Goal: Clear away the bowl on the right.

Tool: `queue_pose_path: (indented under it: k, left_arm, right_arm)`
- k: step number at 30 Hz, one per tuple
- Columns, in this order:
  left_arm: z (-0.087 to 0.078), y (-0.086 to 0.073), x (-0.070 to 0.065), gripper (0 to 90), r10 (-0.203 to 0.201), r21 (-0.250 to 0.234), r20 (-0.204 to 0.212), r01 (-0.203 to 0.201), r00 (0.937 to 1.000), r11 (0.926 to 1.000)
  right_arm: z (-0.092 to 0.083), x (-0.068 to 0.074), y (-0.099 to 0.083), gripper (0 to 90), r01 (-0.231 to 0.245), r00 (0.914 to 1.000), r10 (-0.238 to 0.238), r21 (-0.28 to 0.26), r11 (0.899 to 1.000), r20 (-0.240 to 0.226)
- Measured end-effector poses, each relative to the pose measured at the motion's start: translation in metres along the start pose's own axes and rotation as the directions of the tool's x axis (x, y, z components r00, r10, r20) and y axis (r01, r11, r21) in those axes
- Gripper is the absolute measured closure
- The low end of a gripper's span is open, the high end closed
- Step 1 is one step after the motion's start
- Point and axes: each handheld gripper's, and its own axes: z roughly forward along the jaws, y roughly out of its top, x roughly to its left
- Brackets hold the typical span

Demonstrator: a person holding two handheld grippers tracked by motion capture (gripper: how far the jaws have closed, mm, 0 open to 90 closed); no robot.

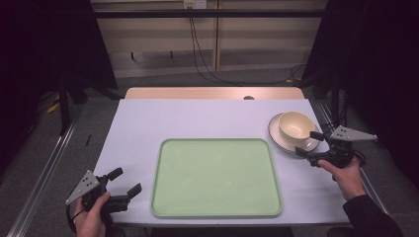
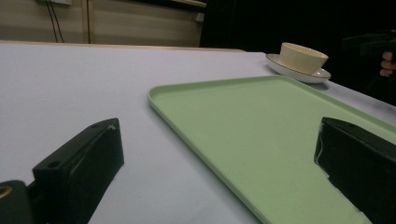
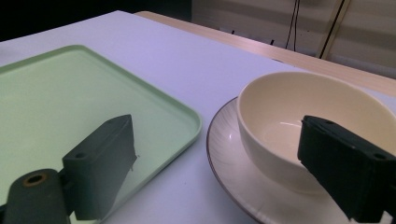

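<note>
Hovering right hand-held gripper (image 1: pixel 310 143): jaws wide, empty, at the bowl's (image 1: pixel 296 125) near side
Bowl: on plate (image 1: pixel 275 136), table's (image 1: pixel 197 113) right edge
Left hand-held gripper (image 1: pixel 125 181): open, empty, near-left corner

Both grippers (left (image 1: pixel 124 181), right (image 1: pixel 309 143)) wide-jawed, empty

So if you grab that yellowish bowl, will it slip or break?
Probably a bit slippery: the bowl looks smooth and glossy, like glazed pottery. It likely stays stiff but could chip if dropped or squeezed hard. It only sits loose on the plate, so a push might slide it or rattle both. The right gripper stands open beside it.
</note>
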Motion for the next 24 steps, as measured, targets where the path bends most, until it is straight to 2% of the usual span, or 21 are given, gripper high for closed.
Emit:
queue_pose_path:
  k: [5,6,9,11,13,15,16,18,20,21,24]
  left_arm:
    - [0.001,0.0,-0.001,1.4,-0.014,-0.011,0.0,0.014,0.9999,0.9998]
    - [0.0,0.0,0.0,1.4,0.002,0.001,0.0,-0.002,1.0,1.0]
    - [0.001,0.0,-0.001,1.4,-0.01,-0.006,-0.001,0.01,0.9999,0.9999]
    - [0.001,0.0,-0.001,1.4,-0.016,-0.01,0.005,0.016,0.9999,0.9998]
    - [0.001,0.0,0.0,1.4,-0.017,-0.011,0.004,0.017,0.9998,0.9998]
    - [0.001,0.0,-0.001,1.4,-0.019,-0.016,-0.002,0.019,0.9998,0.9997]
    - [0.001,0.0,-0.001,1.4,-0.019,-0.016,-0.002,0.019,0.9998,0.9997]
    - [0.0,0.0,0.0,1.4,-0.003,-0.005,0.0,0.003,1.0,1.0]
    - [0.0,0.0,0.0,1.4,-0.012,-0.011,-0.001,0.012,0.9999,0.9999]
    - [0.0,0.0,0.0,1.4,-0.013,-0.01,0.002,0.013,0.9999,0.9999]
    - [0.0,0.0,0.0,1.4,-0.014,-0.011,0.002,0.014,0.9999,0.9998]
  right_arm:
    - [0.001,0.0,0.009,15.5,0.02,0.9998,-0.02,0.018,1.0,-0.009]
    - [0.001,-0.001,0.011,16.6,0.023,0.9996,-0.022,0.027,0.999,-0.016]
    - [0.003,-0.005,0.016,16.0,0.025,0.9997,-0.025,0.042,0.999,-0.003]
    - [0.007,-0.013,0.021,15.8,0.008,0.9999,-0.009,0.081,0.997,0.005]
    - [0.008,-0.016,0.021,15.8,0.005,1.0,-0.005,0.089,0.996,0.007]
    - [0.012,-0.026,0.024,14.2,-0.014,0.9992,0.009,0.124,0.992,0.04]
    - [0.012,-0.026,0.024,14.2,-0.014,0.9992,0.009,0.124,0.992,0.04]
    - [0.015,-0.033,0.025,13.7,-0.031,0.9988,0.025,0.163,0.986,0.042]
    - [0.017,-0.039,0.025,12.7,-0.037,0.9969,0.025,0.17,0.985,0.075]
    - [0.018,-0.041,0.026,13.9,-0.052,0.9965,0.04,0.173,0.984,0.074]
    - [0.021,-0.046,0.027,13.3,-0.054,0.9953,0.038,0.188,0.981,0.09]
